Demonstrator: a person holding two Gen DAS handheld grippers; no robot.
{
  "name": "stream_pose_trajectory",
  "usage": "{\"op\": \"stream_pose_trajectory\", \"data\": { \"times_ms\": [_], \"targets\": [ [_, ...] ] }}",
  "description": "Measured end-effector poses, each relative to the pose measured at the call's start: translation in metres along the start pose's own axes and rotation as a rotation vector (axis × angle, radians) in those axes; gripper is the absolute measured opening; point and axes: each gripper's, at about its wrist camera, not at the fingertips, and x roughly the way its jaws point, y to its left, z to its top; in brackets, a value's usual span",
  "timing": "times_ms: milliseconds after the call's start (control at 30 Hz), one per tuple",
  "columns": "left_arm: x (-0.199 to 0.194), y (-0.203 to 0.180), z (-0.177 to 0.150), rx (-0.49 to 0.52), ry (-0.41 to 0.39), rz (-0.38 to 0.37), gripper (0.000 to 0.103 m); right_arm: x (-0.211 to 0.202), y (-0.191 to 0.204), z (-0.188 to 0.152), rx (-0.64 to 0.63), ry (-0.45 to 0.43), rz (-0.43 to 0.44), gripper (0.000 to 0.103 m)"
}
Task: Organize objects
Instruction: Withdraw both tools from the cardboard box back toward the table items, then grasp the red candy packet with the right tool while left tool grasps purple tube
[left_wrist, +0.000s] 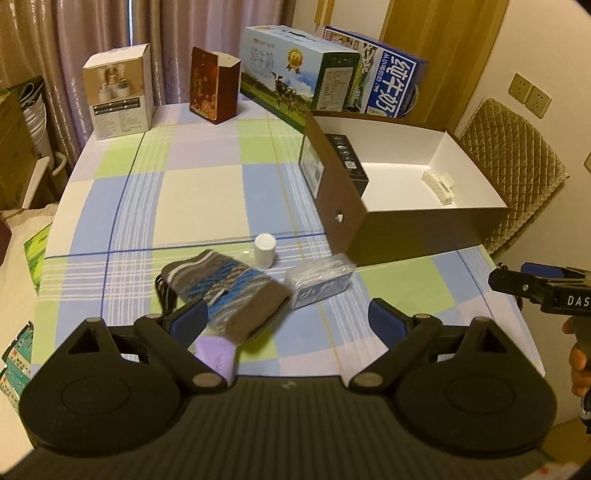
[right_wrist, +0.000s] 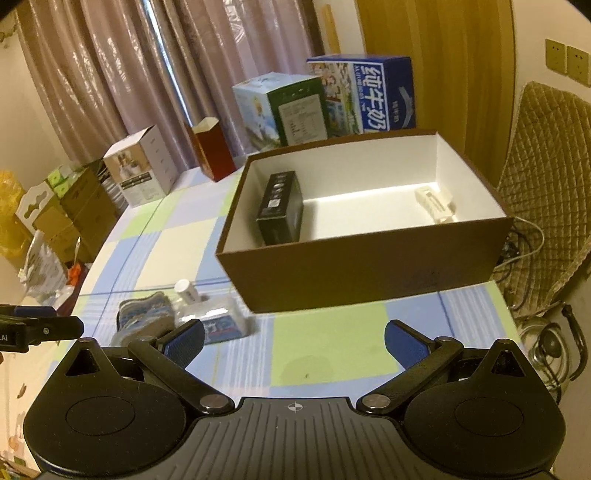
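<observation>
An open brown box (left_wrist: 413, 225) (right_wrist: 362, 273) with a white inside stands on the checked tablecloth. It holds a black carton (right_wrist: 280, 208) (left_wrist: 347, 155) and a white plastic piece (right_wrist: 436, 205) (left_wrist: 437, 182). In front of it lie a striped sock (left_wrist: 225, 291) (right_wrist: 146, 317), a white bottle (left_wrist: 265, 251) (right_wrist: 186, 290), a clear pack with a blue label (left_wrist: 319, 282) (right_wrist: 218, 321) and a purple item (left_wrist: 216, 354). My left gripper (left_wrist: 291, 321) is open, hovering just short of the sock and pack. My right gripper (right_wrist: 295, 341) is open over bare cloth, nothing between its fingers.
At the table's far edge stand a white carton (left_wrist: 120, 92), a dark red box (left_wrist: 214, 85) and two milk cases (left_wrist: 295, 77) (left_wrist: 384, 85). A quilted chair (left_wrist: 513, 166) sits right of the brown box. Curtains hang behind. Boxes and bags clutter the floor at left (right_wrist: 66, 214).
</observation>
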Motion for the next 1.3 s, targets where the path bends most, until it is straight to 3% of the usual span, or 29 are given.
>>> {"op": "stream_pose_trajectory", "data": {
  "times_ms": [667, 1100, 1233, 1300],
  "targets": [
    [-0.001, 0.065, -0.051, -0.071, 0.093, 0.081, 0.092, 0.042, 0.062, -0.042, -0.052, 0.129, 0.08, 0.101],
    [0.011, 0.095, -0.081, -0.115, 0.172, 0.117, 0.092, 0.085, 0.12, -0.077, -0.23, 0.236, 0.188, 0.101],
    [0.016, 0.101, -0.088, -0.125, 0.186, 0.114, 0.092, 0.098, 0.135, -0.085, -0.307, 0.255, 0.226, 0.084],
    [0.018, 0.105, -0.091, -0.134, 0.194, 0.115, 0.092, 0.105, 0.141, -0.089, -0.336, 0.261, 0.243, 0.081]
  ]
}}
